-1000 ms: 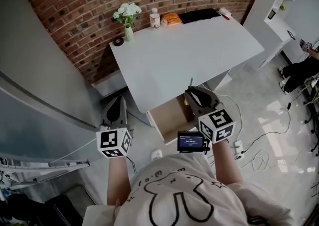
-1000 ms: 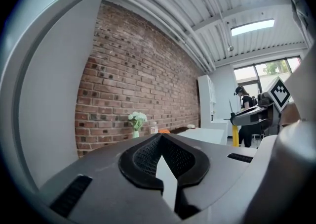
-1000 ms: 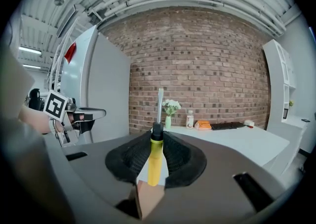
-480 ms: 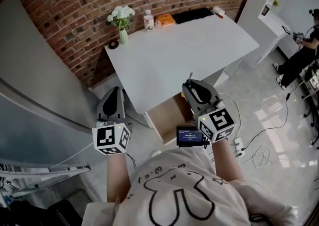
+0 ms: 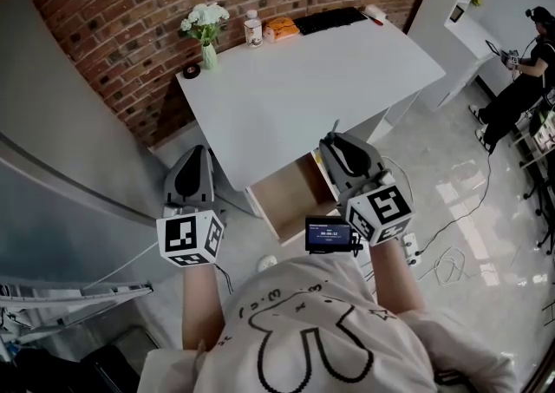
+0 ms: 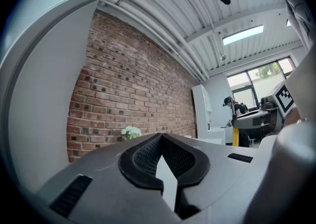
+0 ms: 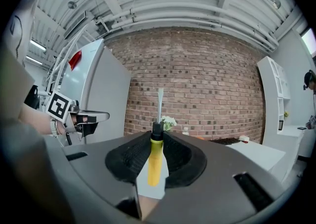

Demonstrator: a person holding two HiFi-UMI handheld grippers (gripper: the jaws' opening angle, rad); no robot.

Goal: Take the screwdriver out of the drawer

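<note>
- The right tongs are clamping the yellow handle of the screwdriver, with the blade pointing up and away from the person.
- The left tongs are sitting closed on nothing (idle, off to the left of the drawer).
- The screwdriver is hanging above the right side of the open drawer, apparently clear of it, near the edge of the desk.
- Hazard: the pads are gripping a smooth, round handle. A loosening squeeze or a quick swing could let the tool pivot or drop into the drawer.
- Hazard: the blade is standing close to the desk edge, so a forward move could strike it.
</note>
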